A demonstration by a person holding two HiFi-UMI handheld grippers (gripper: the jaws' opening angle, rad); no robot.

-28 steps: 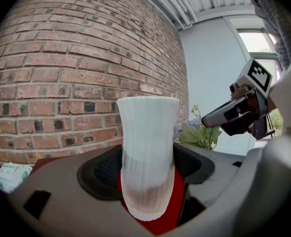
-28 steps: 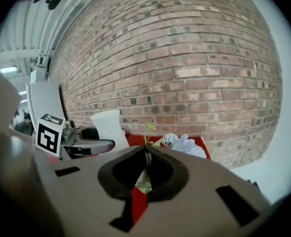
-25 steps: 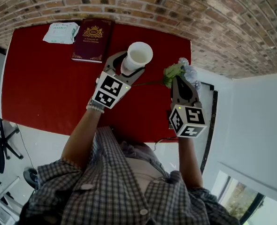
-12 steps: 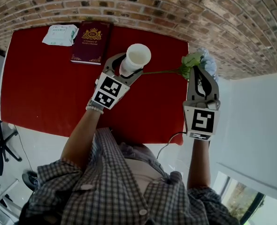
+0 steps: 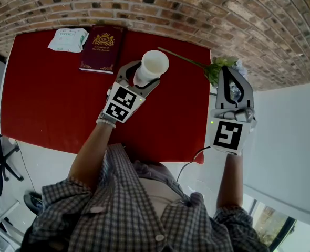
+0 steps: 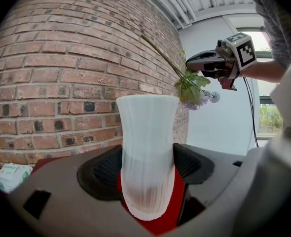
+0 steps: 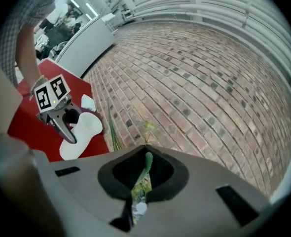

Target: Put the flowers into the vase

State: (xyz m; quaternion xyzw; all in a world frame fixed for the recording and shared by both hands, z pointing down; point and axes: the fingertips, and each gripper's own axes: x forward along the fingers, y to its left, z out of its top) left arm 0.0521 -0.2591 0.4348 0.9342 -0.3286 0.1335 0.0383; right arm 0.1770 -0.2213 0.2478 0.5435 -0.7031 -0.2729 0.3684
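Note:
A white ribbed vase stands on the red table. My left gripper is shut on its lower body, with a pad pressed on each side. My right gripper hangs off the table's right edge, shut on a flower just below its pale bloom. The thin green stem slants up and left toward the brick wall, passing behind the vase's rim without touching it. In the right gripper view the flower's stem sticks out between the closed jaws, with the vase far to the left.
A dark red book and a white tissue packet lie at the table's far left. A brick wall runs close behind the table. The table's right edge is just left of my right gripper.
My right gripper has risen, shifted right and rolled. The flower's stem has swung from lying level beside the vase to slanting toward the wall. The left gripper and vase have not moved.

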